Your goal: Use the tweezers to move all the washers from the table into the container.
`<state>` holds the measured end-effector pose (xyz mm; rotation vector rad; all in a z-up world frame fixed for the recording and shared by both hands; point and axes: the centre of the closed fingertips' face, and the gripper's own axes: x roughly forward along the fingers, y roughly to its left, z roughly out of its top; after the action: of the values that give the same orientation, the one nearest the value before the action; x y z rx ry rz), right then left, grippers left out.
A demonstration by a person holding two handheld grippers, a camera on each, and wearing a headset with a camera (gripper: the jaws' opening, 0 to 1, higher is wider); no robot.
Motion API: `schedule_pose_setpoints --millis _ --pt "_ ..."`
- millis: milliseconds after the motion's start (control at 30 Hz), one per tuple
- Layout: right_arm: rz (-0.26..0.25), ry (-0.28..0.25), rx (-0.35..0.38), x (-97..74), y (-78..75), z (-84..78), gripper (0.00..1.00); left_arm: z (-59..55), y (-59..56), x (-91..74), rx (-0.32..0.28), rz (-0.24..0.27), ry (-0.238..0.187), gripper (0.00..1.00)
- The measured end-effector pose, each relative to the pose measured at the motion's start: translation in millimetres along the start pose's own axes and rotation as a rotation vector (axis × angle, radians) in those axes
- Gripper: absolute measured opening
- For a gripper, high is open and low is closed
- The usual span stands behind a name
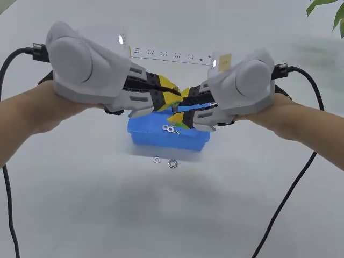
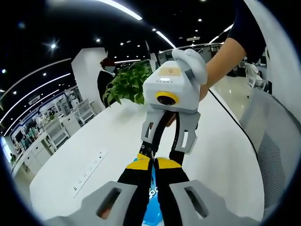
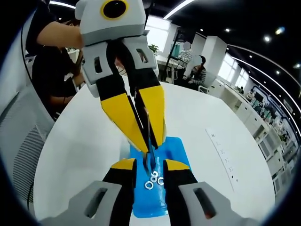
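Over the blue container [image 1: 161, 141] my left gripper [image 1: 180, 97] and right gripper [image 1: 180, 119] meet tip to tip. In the right gripper view the left gripper [image 3: 149, 143] comes down from above, shut on thin metal tweezers [image 3: 147, 127]. The tweezers' tips reach between my right gripper's [image 3: 150, 165] jaws, which stand slightly apart on either side. Three washers [image 3: 154, 179] lie in the container [image 3: 141, 202] below the tips. Two more washers [image 1: 156, 159] [image 1: 172, 163] lie on the white table just in front of the container. The left gripper [image 2: 153, 162] has its yellow tips together.
A white power strip [image 1: 172, 55] lies on the table behind the container. Black cables [image 1: 293, 183] trail from both grippers across the table. Plant leaves [image 1: 328, 11] hang in at the far right corner. People sit in the office beyond.
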<state>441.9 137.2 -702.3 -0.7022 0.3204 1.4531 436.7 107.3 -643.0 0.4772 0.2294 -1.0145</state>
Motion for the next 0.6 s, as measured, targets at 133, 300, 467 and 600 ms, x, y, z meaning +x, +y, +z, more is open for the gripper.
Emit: schedule_pose_setpoints --millis 133,300,467,600 --pt "-0.003 0.006 0.006 -9.0 5.9 -1.9 0.29 4.3 -2.9 -6.7 -0.002 0.01 -0.006 0.06" --pt "-0.006 0.026 0.015 -24.2 16.2 -11.7 0.32 6.7 -13.3 -15.1 -0.006 0.015 -0.014 0.06" --pt "-0.017 0.014 0.065 -41.8 26.6 -18.4 0.39 5.3 -26.4 -21.0 -0.017 0.014 -0.016 0.06" --pt "-0.016 0.0 0.122 -55.1 38.4 -26.3 0.44 5.6 -37.5 -23.7 -0.027 0.015 -0.03 0.06"
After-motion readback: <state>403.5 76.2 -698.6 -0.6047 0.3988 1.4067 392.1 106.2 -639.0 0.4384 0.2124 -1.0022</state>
